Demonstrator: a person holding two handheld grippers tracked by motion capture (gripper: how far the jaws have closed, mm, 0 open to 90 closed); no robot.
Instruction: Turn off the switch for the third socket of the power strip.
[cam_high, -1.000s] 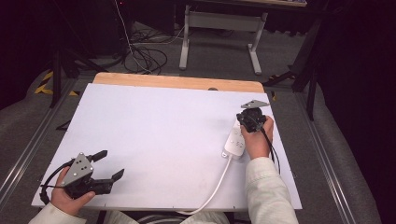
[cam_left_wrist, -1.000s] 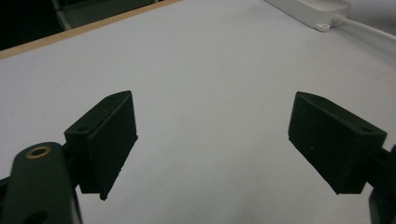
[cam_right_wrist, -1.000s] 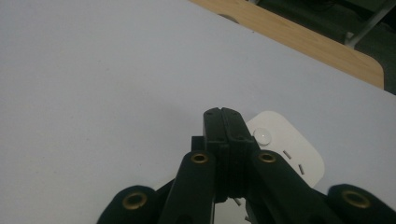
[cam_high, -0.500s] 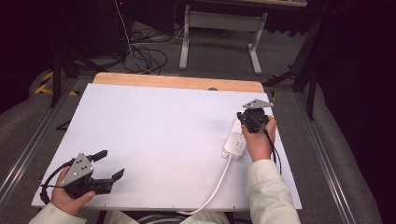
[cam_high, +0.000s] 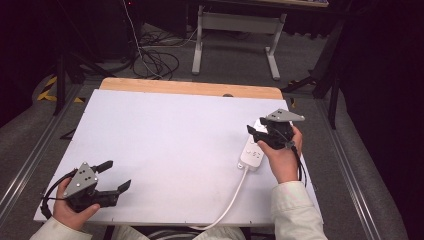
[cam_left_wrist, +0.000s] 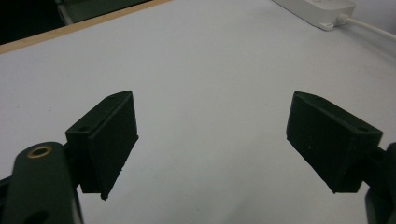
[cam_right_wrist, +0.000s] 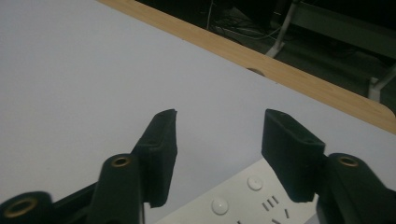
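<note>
Progress looks early: from the high view, your right gripper (cam_high: 256, 131) hovers over the far end of the white power strip (cam_high: 251, 154), which lies flat near the right edge of the white table (cam_high: 165, 135) with its white cable (cam_high: 227, 205) trailing back toward you. Its jaws stand apart and hold nothing, so the strip is not yet grasped. Your left gripper (cam_high: 116, 176) rests low at the near left corner, jaws spread and empty, well apart from the strip.

Against the earlier high-view frames, your right hand has drifted slightly toward the far edge along the strip, while the strip, its cable and your left hand lie as they did.

In the left gripper view, your left gripper (cam_left_wrist: 212, 147) has its black jaws wide, with bare table between them; the power strip (cam_left_wrist: 317, 10) and its cable (cam_left_wrist: 369, 27) sit far off at the top right.

In the right gripper view, your right gripper (cam_right_wrist: 219, 156) has its jaws parted, poised above the power strip (cam_right_wrist: 243, 200), whose round buttons and slot openings show just below. I judge that closing on the strip and whatever follows is all left to do.
</note>
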